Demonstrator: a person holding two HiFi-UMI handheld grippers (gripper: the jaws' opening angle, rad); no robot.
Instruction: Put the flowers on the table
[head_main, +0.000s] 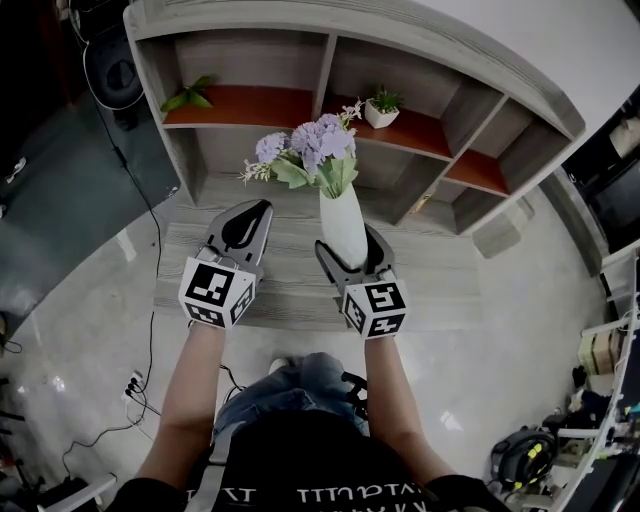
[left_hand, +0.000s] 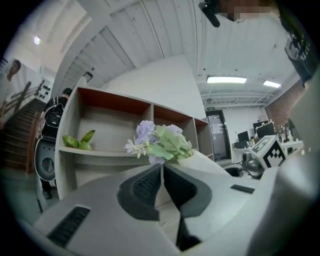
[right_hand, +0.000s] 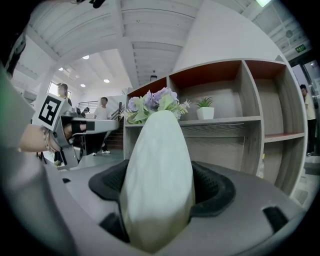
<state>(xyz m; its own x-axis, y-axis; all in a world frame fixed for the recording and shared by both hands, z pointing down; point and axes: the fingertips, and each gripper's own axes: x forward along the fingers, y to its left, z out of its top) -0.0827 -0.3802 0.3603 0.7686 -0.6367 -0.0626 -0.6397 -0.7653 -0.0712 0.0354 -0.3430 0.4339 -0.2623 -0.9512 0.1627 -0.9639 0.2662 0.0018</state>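
A white vase (head_main: 343, 228) with purple flowers (head_main: 312, 147) and green leaves is held above the grey wooden table (head_main: 290, 280). My right gripper (head_main: 348, 256) is shut on the vase's body, which fills the space between its jaws in the right gripper view, where the vase (right_hand: 157, 180) leans upward and the flowers (right_hand: 152, 104) top it. My left gripper (head_main: 249, 222) hangs to the left of the vase, shut with nothing between its pads (left_hand: 150, 185). In the left gripper view the flowers (left_hand: 159, 142) show just beyond the jaws.
A grey shelf unit (head_main: 330, 60) with red-brown boards stands behind the table. It carries a small potted plant (head_main: 382, 106) and green leaves (head_main: 188, 97). People stand in the background (right_hand: 102, 125). Cables lie on the floor at the left (head_main: 130, 385).
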